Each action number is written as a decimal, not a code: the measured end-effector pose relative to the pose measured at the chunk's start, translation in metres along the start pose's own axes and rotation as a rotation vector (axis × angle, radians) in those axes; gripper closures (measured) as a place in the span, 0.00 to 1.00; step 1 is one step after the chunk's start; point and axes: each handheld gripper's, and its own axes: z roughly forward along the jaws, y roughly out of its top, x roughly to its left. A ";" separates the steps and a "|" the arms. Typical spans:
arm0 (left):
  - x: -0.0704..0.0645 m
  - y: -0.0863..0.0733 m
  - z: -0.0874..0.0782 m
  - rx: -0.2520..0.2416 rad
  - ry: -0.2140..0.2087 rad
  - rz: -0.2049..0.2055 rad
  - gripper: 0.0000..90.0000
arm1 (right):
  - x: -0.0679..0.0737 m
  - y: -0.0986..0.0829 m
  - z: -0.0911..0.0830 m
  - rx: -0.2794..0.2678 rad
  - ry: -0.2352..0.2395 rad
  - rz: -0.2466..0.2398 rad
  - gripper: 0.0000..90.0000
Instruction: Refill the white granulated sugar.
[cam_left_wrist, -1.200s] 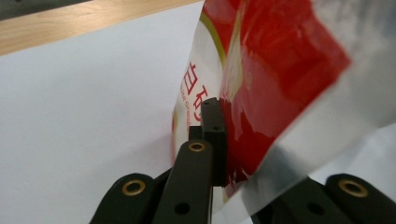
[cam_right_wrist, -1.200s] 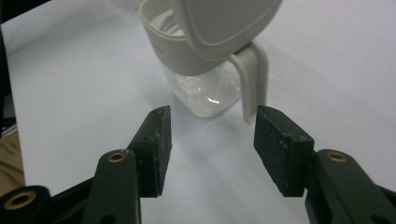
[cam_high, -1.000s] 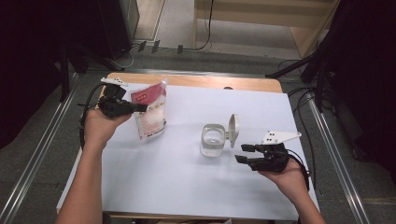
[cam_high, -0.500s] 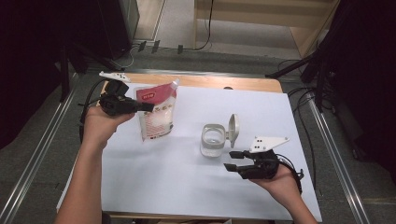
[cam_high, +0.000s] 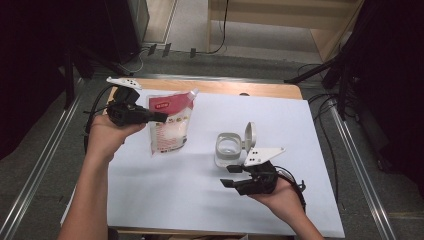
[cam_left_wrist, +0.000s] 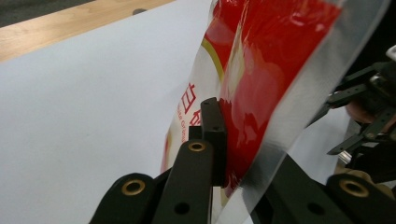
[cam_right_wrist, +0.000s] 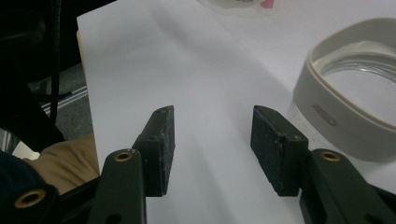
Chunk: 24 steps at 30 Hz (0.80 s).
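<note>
Left gripper at about 10 o'clock on the table, jaws clamped tight on the upper left edge of the red-and-clear pouch. The left gripper view confirms it: the pouch film is pinched between the black pads, with no gap. The pouch hangs from that grip, red top up, with white contents in the clear lower part. Its bottom end points toward 6 o'clock; whether it touches the white sheet cannot be told. A small spout corner sits at the pouch's top right. The left hand wraps the gripper body, and the forearm comes in from 7 o'clock.

Right gripper at about 5 o'clock, jaws wide apart, gripping nothing. They point toward 9 o'clock, just above the sheet. In the right gripper view both pads are clear of everything, with bare white sheet between them. The right hand holds it from below.

Clear container with white rim near table centre, slightly toward 4 o'clock, standing upright, its flip lid open and standing up on its 3 o'clock side. The container is just beside the right gripper, at the gripper's 12 o'clock, not touching. In the right gripper view the rim sits off to the side of the jaws, outside the gap. Pouch and container are well apart.

The wooden table edge shows at 12 o'clock beyond the sheet.
</note>
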 end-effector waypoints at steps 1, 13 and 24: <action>0.000 0.000 -0.001 0.001 -0.007 0.008 1.00 | 0.001 0.001 0.002 0.002 -0.002 -0.002 0.56; -0.008 0.001 -0.005 -0.002 -0.013 0.009 1.00 | 0.015 0.021 0.037 0.005 0.037 -0.044 0.56; -0.017 0.002 -0.007 0.014 -0.003 0.036 1.00 | 0.024 0.038 0.073 -0.024 0.033 -0.055 0.56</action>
